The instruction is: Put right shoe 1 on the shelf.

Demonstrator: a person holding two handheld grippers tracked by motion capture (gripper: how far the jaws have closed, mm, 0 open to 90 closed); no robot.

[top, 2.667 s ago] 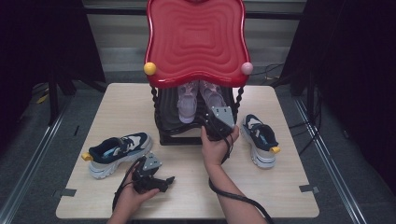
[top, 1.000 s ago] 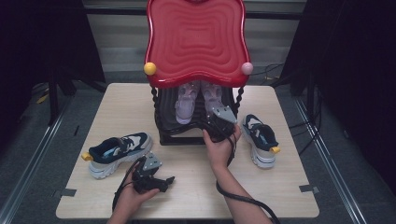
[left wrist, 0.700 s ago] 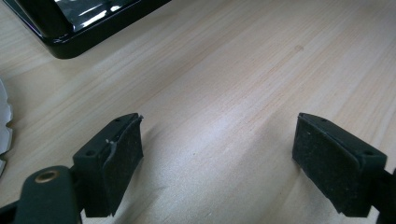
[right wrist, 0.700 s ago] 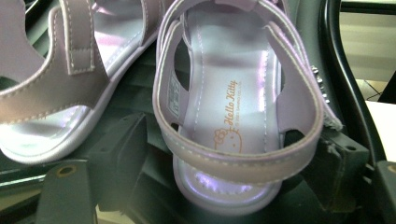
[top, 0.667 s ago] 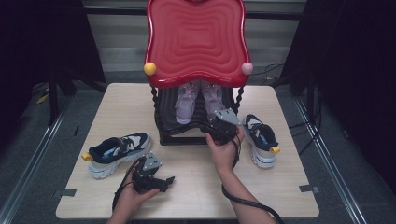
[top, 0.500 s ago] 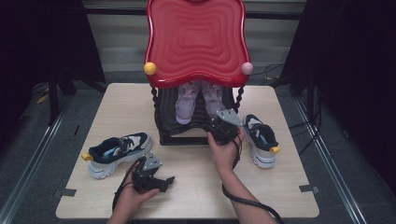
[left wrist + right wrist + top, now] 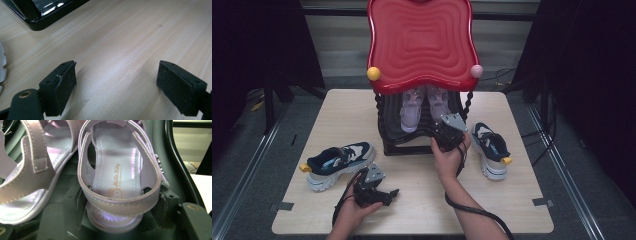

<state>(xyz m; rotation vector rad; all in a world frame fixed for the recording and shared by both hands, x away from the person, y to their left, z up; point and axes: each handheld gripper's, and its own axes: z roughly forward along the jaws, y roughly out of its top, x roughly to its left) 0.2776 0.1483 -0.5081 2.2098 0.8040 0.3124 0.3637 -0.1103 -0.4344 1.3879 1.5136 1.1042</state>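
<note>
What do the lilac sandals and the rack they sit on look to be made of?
Sandals: likely faux leather, pearly sheen, stitched strap edges, printed insole. Rack: black, glossy, ribbed, probably moulded plastic; its red top is glossy and rippled, likely plastic too.

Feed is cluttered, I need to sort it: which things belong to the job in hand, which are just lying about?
In the job:
right gripper, jaws just closing around the heel
right-hand pink sandal
other pink sandal
black rack

Lying about:
left sneaker
right sneaker
left gripper, open over the table
</note>
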